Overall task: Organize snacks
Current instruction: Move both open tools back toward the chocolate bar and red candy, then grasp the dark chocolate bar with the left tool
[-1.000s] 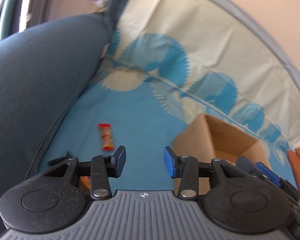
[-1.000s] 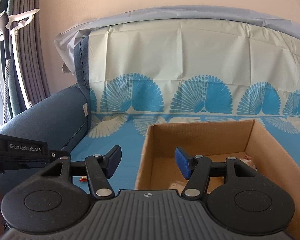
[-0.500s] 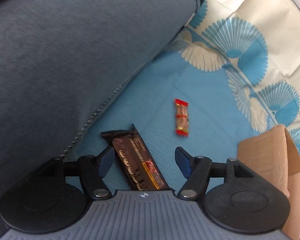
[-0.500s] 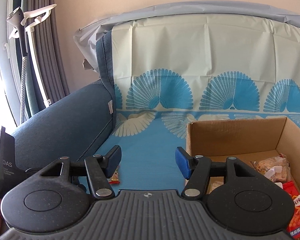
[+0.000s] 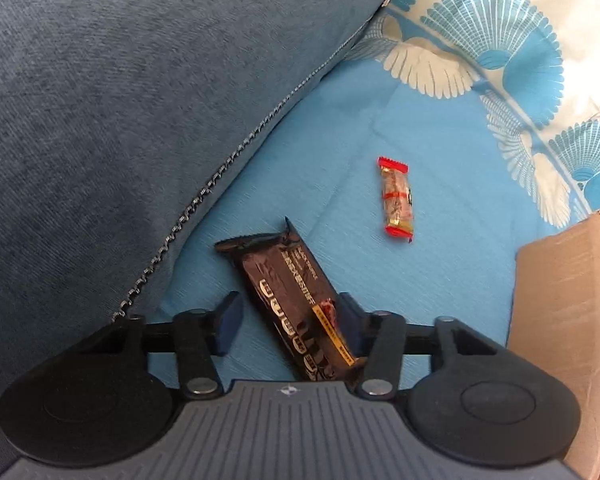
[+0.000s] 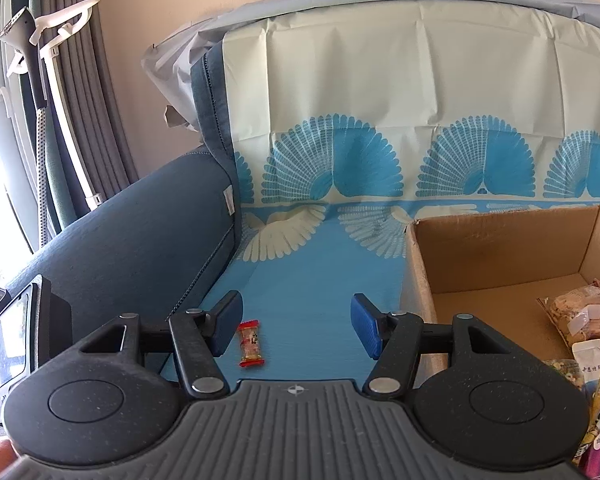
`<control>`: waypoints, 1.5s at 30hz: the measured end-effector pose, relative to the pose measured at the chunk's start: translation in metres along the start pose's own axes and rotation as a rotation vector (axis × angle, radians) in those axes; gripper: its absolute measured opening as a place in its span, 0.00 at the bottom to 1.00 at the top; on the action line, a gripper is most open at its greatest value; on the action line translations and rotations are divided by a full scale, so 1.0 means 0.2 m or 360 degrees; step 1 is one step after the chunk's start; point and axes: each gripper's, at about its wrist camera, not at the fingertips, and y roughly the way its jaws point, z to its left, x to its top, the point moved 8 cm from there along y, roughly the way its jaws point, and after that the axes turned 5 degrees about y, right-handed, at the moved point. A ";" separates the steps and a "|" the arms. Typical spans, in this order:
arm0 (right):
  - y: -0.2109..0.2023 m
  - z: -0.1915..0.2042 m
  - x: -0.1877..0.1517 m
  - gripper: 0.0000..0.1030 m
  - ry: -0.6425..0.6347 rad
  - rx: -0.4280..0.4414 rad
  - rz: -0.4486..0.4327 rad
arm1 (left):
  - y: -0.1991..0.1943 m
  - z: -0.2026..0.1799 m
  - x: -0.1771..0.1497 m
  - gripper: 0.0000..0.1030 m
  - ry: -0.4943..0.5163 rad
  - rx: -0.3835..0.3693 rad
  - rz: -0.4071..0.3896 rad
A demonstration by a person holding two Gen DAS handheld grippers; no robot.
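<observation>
Your left gripper [image 5: 288,322] hangs over the blue cover [image 5: 440,128] with its jaws spread wide and nothing clamped; the dark chocolate bar [image 5: 292,304] lies flat between them, slanted, its near end close against the right-hand pad, so you seem lined up to pinch it across its width. Your right gripper [image 6: 296,326] is equally wide and holds nothing; it looks parked while the left works. Farther out, the small red-ended candy [image 5: 396,198] rests loose on the cover, apart from the bar. The cardboard box [image 6: 496,236] stands to the right, already holding several packets, probably the destination.
</observation>
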 end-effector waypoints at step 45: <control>0.44 0.07 -0.17 0.55 0.0019 -0.0057 0.0198 | -0.04 0.08 0.00 0.38 -0.0103 0.0057 0.0001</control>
